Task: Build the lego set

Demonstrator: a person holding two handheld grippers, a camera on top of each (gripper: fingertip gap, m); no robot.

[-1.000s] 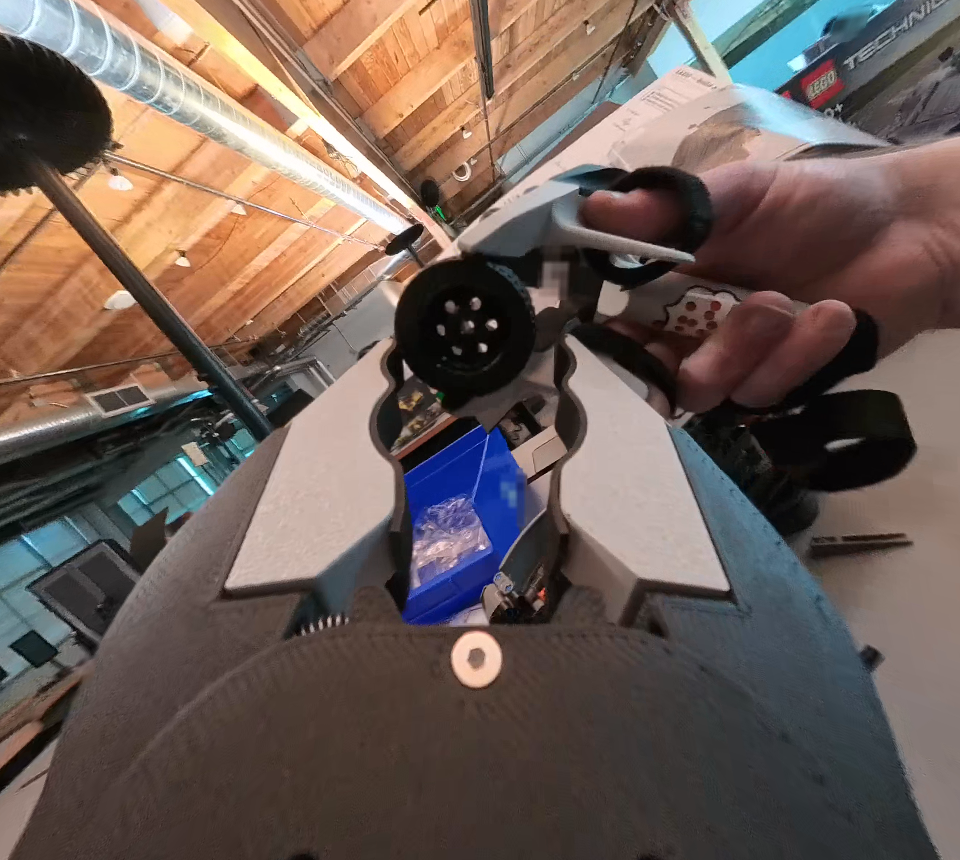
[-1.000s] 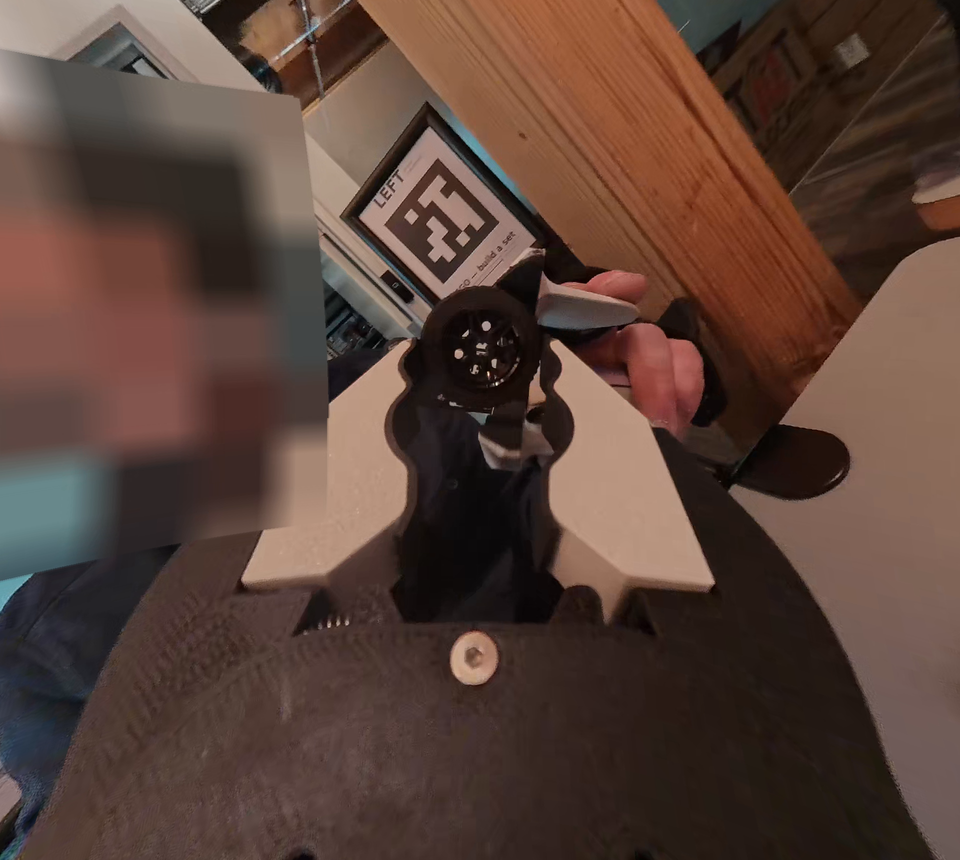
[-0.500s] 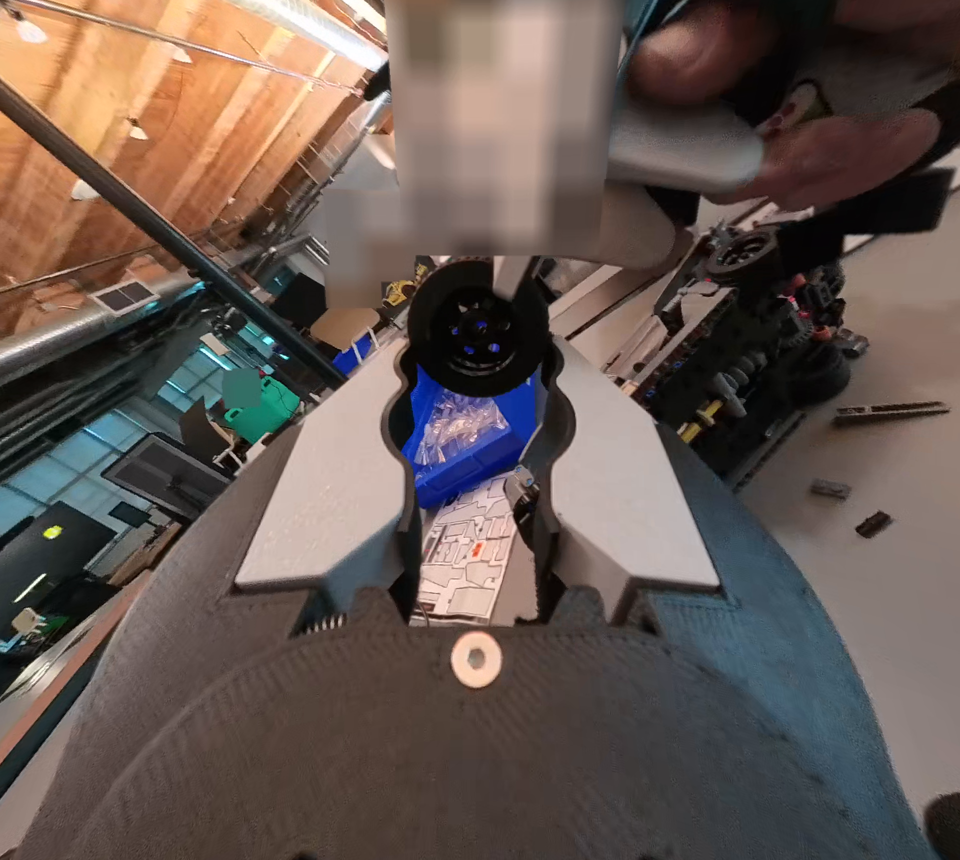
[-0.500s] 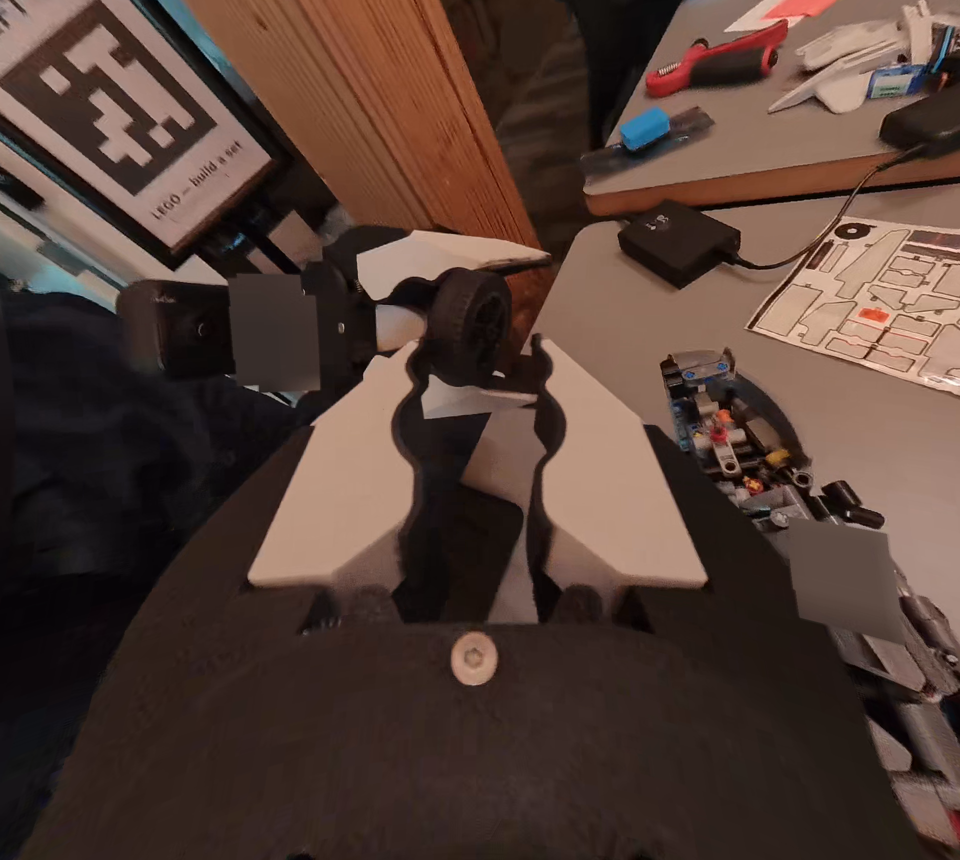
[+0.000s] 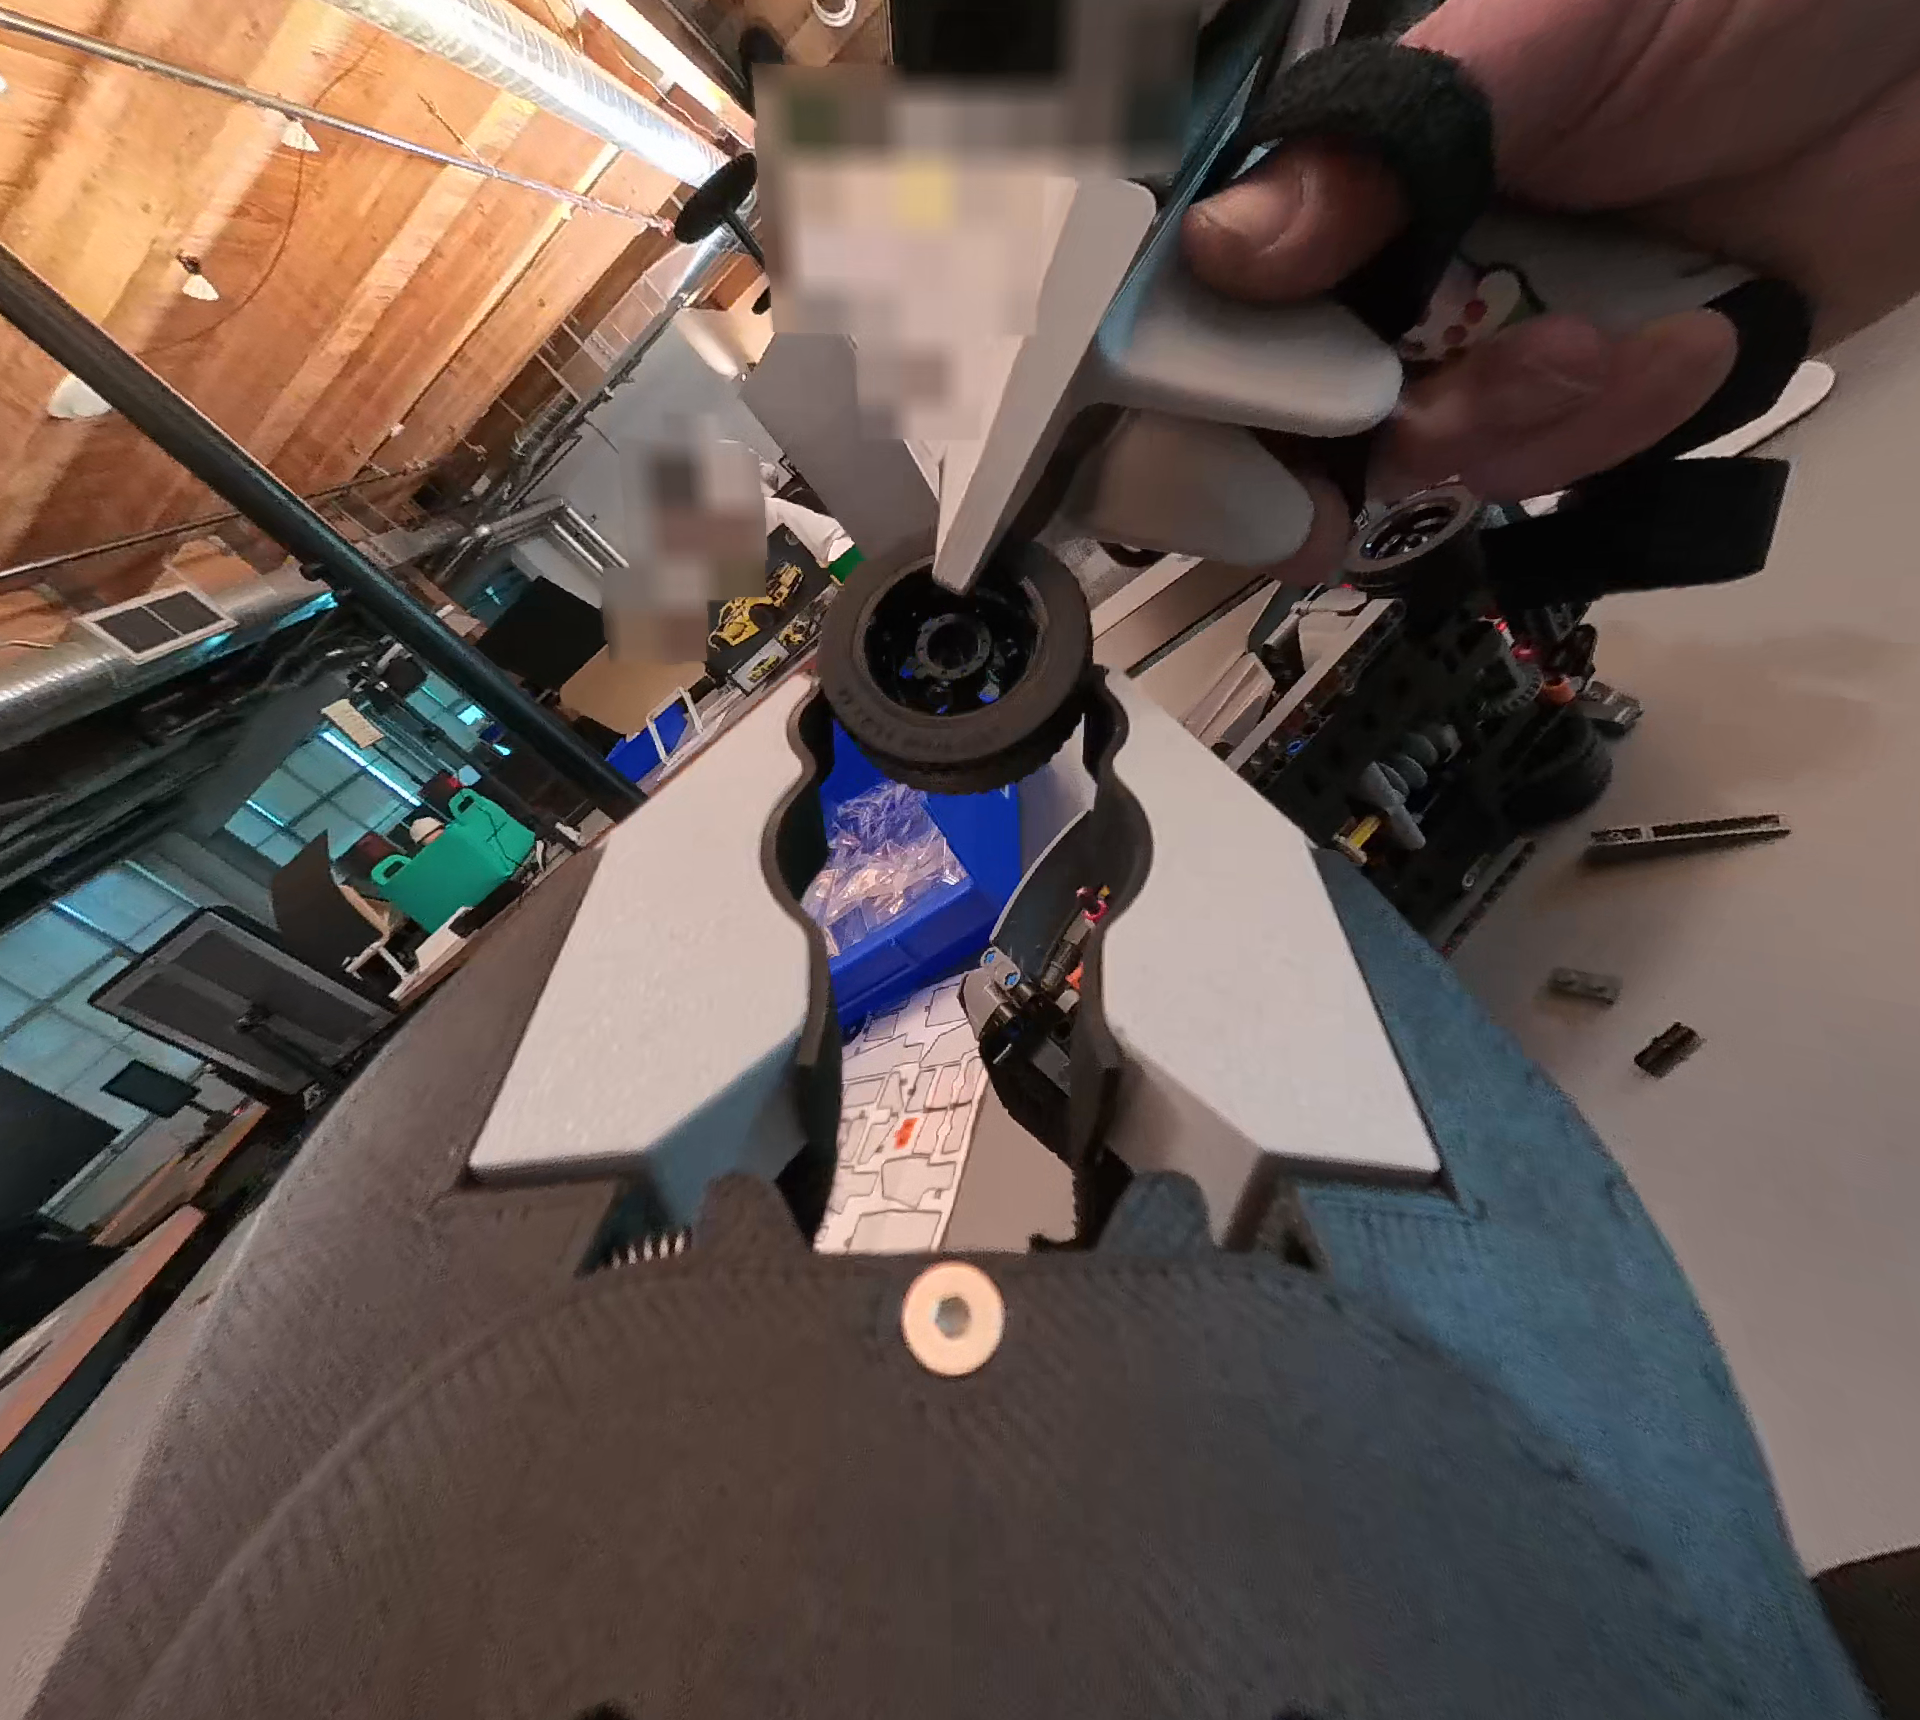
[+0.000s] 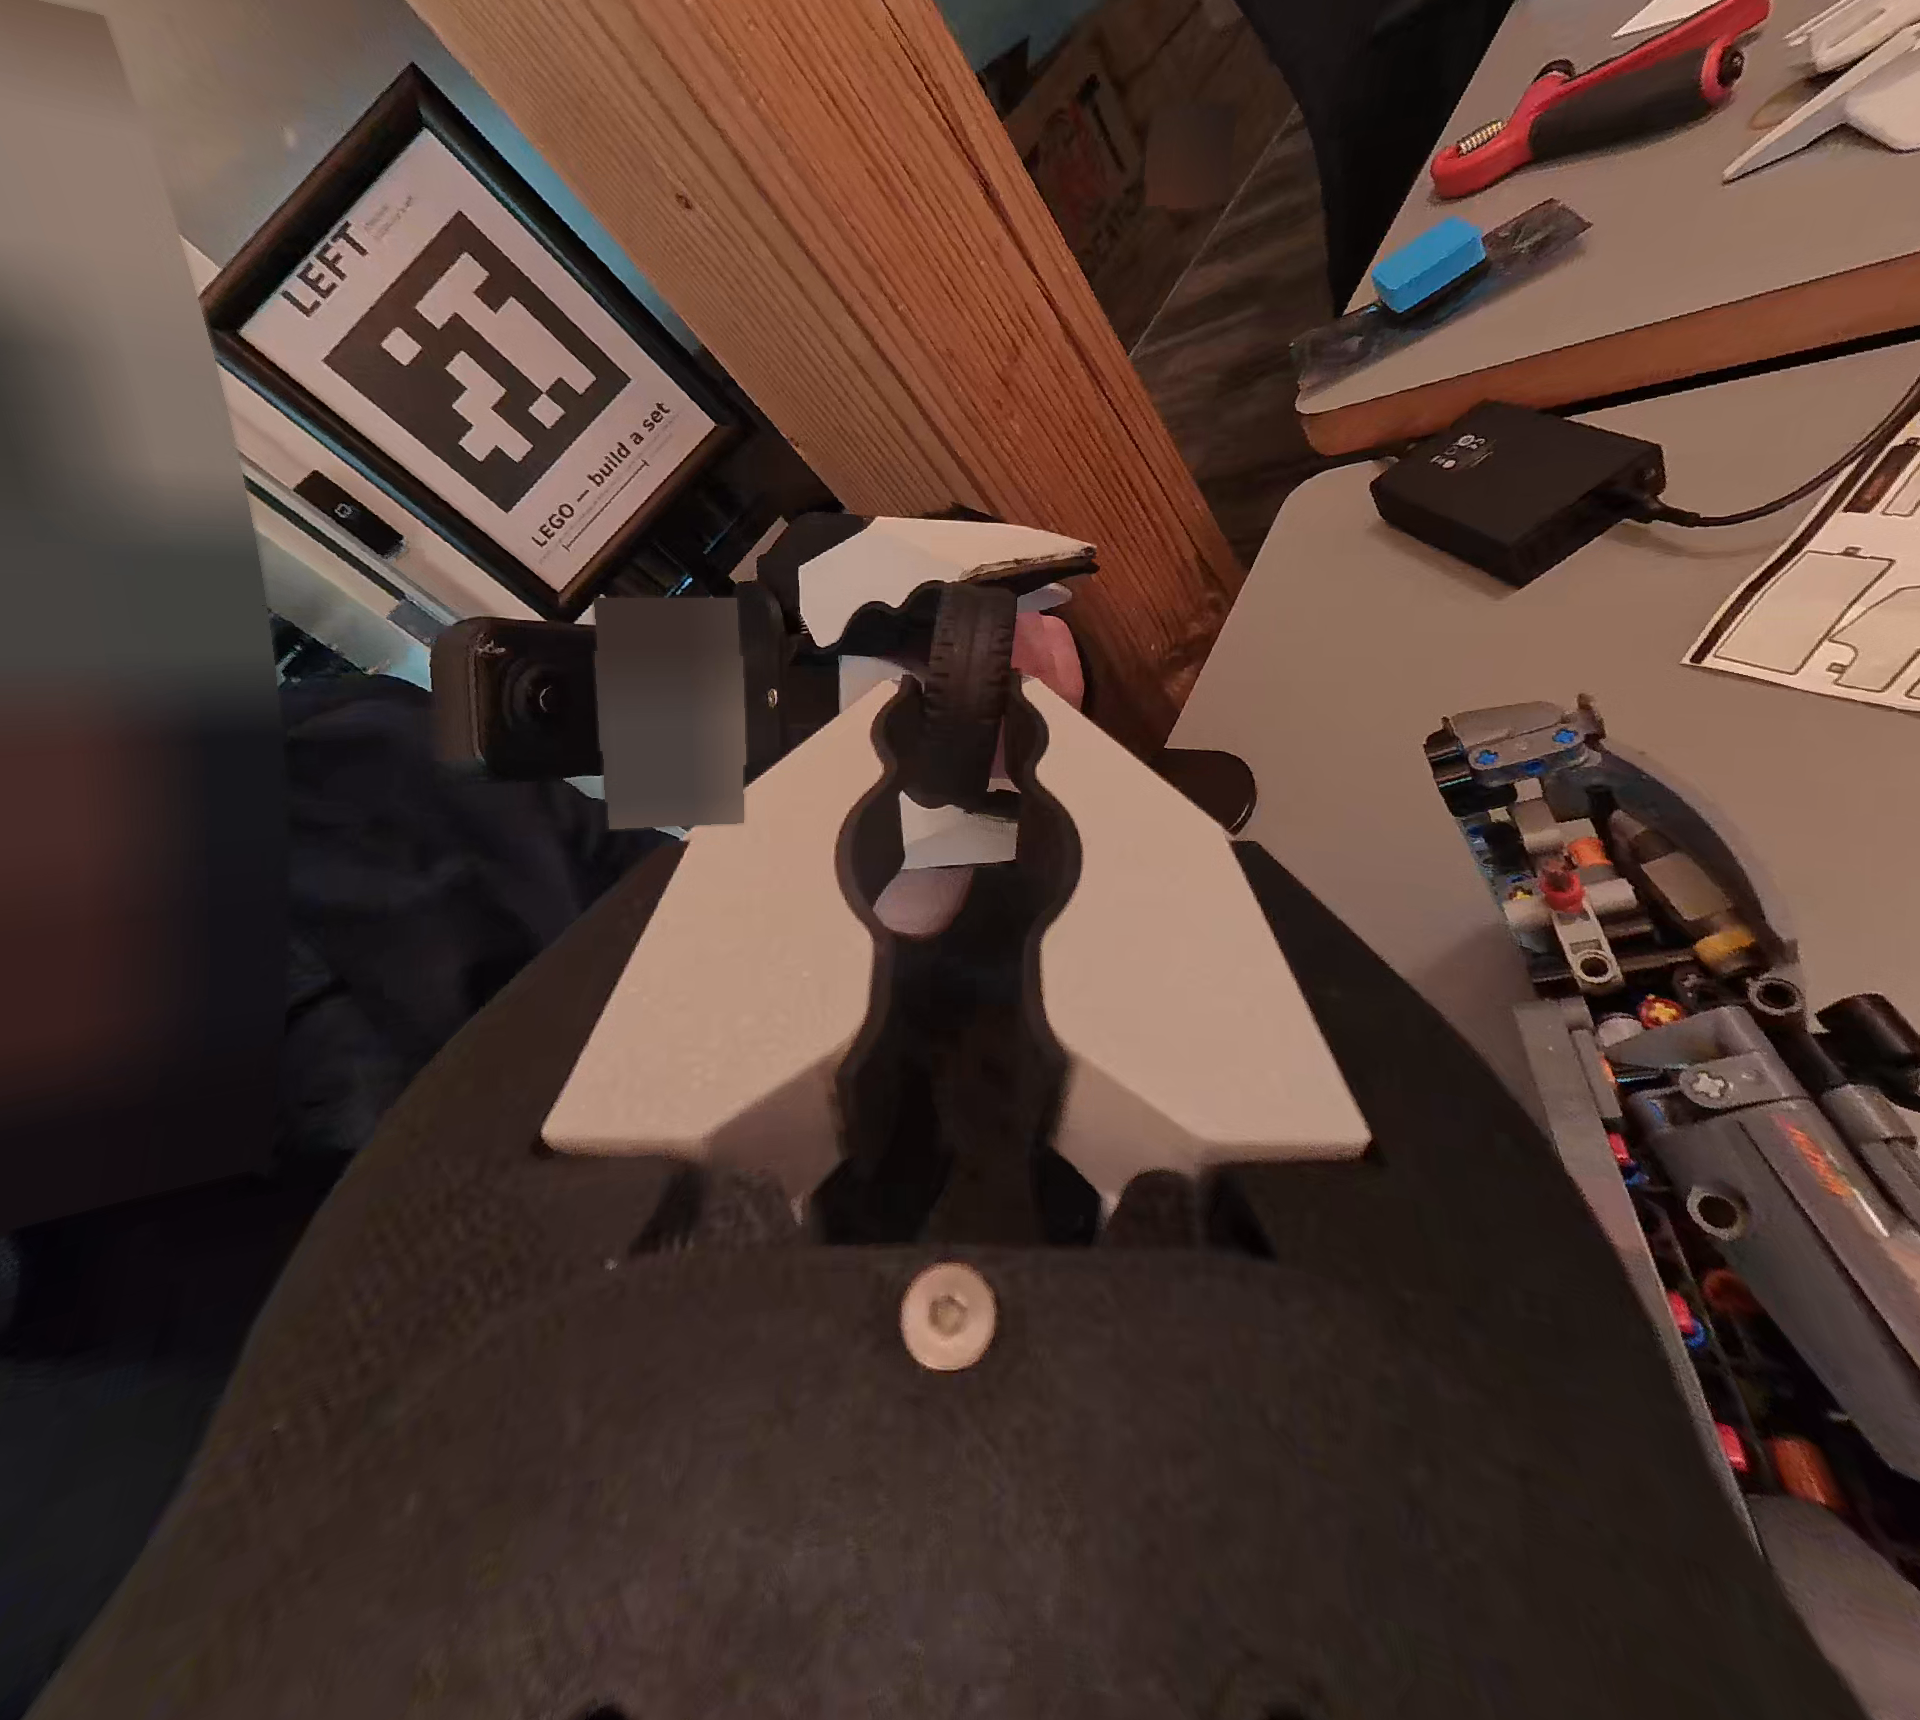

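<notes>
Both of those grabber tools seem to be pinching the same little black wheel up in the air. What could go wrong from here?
1. The wheel sits only at the fingertips of the left gripper and right gripper; if one lets go early or twists, it could slip and drop.
2. It is held above the table near the half-built model, so a dropped wheel might roll away or knock loose pieces.

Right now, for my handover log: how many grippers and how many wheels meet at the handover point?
Grippers: 2 (left gripper, right gripper)
Wheels: 1 (wheel, between both grippers' tips)
Total: 3
</notes>
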